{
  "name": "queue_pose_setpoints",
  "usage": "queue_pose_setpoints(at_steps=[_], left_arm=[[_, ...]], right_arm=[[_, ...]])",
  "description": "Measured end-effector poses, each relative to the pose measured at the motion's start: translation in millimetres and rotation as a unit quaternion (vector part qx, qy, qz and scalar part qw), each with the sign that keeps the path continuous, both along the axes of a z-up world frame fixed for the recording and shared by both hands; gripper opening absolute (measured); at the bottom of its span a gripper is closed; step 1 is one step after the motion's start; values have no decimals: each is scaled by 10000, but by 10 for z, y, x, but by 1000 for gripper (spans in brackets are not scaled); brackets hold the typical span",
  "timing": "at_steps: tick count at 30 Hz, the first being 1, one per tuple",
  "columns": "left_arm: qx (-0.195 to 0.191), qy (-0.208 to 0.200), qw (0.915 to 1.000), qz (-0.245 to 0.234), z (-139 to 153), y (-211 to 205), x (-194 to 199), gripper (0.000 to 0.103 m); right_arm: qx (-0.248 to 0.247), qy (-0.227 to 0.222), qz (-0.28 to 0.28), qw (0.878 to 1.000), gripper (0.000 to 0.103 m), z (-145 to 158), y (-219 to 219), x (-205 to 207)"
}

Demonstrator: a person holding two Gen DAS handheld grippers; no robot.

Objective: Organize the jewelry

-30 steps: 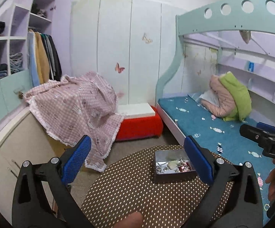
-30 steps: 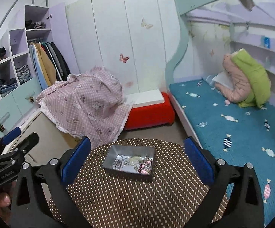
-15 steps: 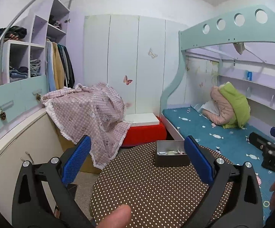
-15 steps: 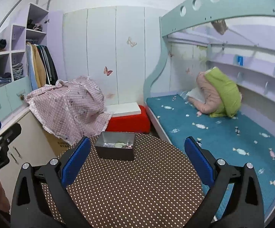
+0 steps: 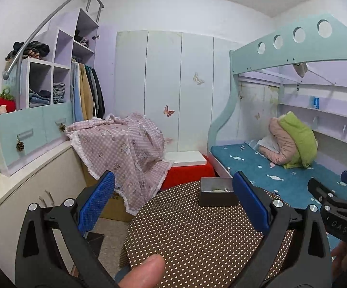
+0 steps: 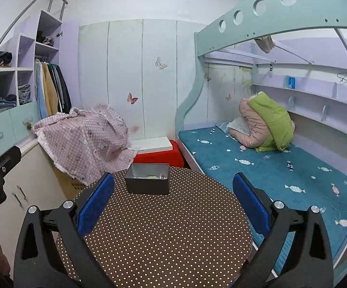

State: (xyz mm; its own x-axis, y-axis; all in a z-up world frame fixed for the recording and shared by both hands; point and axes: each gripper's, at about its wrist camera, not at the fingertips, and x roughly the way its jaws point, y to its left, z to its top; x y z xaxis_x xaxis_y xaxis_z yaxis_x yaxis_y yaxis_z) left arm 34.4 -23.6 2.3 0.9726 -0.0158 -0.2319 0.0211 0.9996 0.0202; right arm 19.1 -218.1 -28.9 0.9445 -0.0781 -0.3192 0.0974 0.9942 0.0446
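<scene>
Item: grey tin (image 6: 147,178) of jewelry, far edge of my dotted desk (image 6: 164,235); contents apparently small pieces, too distant to sort by eye. Left tongs (image 5: 173,213) and right tongs (image 6: 173,212): both released, empty. Step: approach. Next: reach in, pinch one piece.

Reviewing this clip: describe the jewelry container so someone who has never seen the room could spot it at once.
Find the round table with the brown, white-dotted cover, beside the teal bed. At its far edge sits a small grey metal tin, open-topped, with small pale and shiny pieces inside. It is the only object on the table.
</scene>
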Motion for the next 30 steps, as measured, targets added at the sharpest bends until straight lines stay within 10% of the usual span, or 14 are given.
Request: queue_pose_setpoints(at_steps=[30], left_arm=[[-57, 41, 9999, -103, 71, -4, -37, 98]], right_arm=[[-202, -106, -75, 9997, 95, 61, 154, -104]])
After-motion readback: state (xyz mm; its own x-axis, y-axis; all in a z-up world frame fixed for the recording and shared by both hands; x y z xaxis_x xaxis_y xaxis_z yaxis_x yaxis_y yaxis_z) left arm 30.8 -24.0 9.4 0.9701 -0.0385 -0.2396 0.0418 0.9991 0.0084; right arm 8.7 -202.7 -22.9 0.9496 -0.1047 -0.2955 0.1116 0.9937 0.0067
